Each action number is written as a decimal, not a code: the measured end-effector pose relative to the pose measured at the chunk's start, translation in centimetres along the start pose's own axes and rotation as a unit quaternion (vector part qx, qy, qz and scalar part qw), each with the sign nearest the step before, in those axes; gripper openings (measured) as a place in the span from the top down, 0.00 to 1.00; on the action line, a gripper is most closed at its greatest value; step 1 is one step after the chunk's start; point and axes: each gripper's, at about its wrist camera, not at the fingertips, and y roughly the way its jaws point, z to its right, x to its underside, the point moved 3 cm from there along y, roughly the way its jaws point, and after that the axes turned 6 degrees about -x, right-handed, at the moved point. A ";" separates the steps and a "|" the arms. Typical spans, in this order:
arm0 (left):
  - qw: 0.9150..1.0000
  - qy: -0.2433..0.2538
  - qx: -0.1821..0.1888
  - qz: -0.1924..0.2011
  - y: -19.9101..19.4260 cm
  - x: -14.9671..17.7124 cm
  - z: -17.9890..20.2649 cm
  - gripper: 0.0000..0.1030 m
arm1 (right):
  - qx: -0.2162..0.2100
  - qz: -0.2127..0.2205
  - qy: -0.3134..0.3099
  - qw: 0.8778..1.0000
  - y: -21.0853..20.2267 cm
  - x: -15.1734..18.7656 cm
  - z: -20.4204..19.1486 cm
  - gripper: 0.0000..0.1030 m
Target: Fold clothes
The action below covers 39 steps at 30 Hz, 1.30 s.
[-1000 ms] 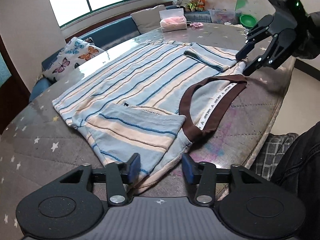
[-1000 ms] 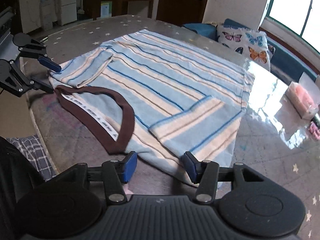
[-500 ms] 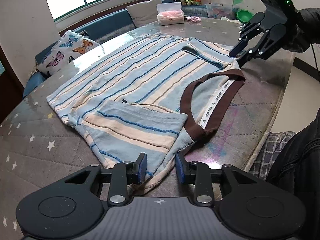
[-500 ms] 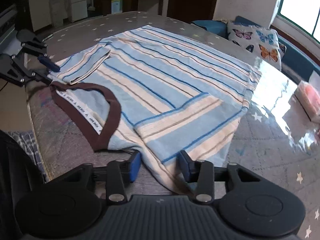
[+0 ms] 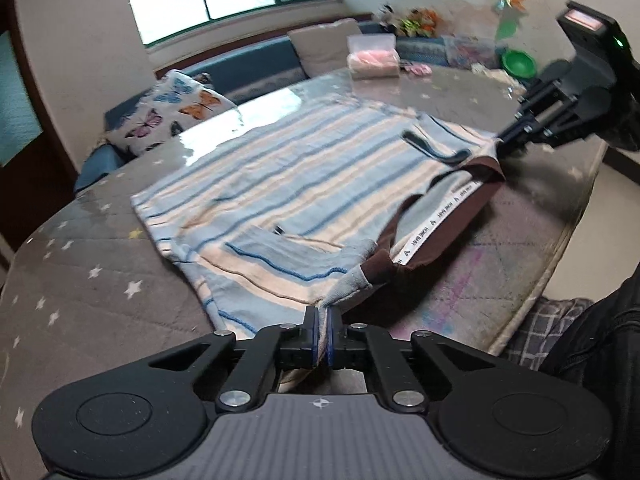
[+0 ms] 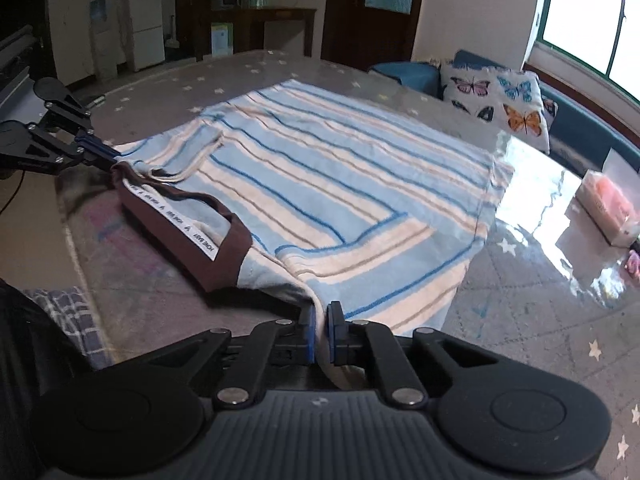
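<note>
One blue-and-cream striped shirt (image 5: pixel 304 184) with a brown collar (image 6: pixel 180 220) lies spread on the star-patterned tabletop (image 5: pixel 80 280), each shoulder corner pinched and lifted by a hand-held gripper, left (image 5: pixel 322 334) and right (image 6: pixel 319 334), near a butterfly cushion (image 6: pixel 496 100).

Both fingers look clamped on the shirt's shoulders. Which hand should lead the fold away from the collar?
Probably neither: left gripper and right gripper each pinch a shoulder of the striped shirt beside the brown collar, so move together.

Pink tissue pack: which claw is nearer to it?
Right. The right claw grips the shirt on the tissue pack's side; the left claw grips its opposite shoulder, farther off.
</note>
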 end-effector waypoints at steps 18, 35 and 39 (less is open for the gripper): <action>0.988 -0.053 -0.107 0.103 -2.0 -7.5 -6.6 0.97 | 0.061 0.084 -0.031 0.994 -3.3 -10.1 1.2 0.96; 0.992 -0.066 -0.100 0.026 17.8 -14.9 -16.1 0.98 | 0.072 0.018 0.023 0.997 11.7 -17.2 14.6 0.96; 0.992 -0.084 -0.092 -0.009 21.7 -14.5 -16.6 0.97 | 0.077 0.012 0.069 0.995 15.3 -16.2 17.0 0.94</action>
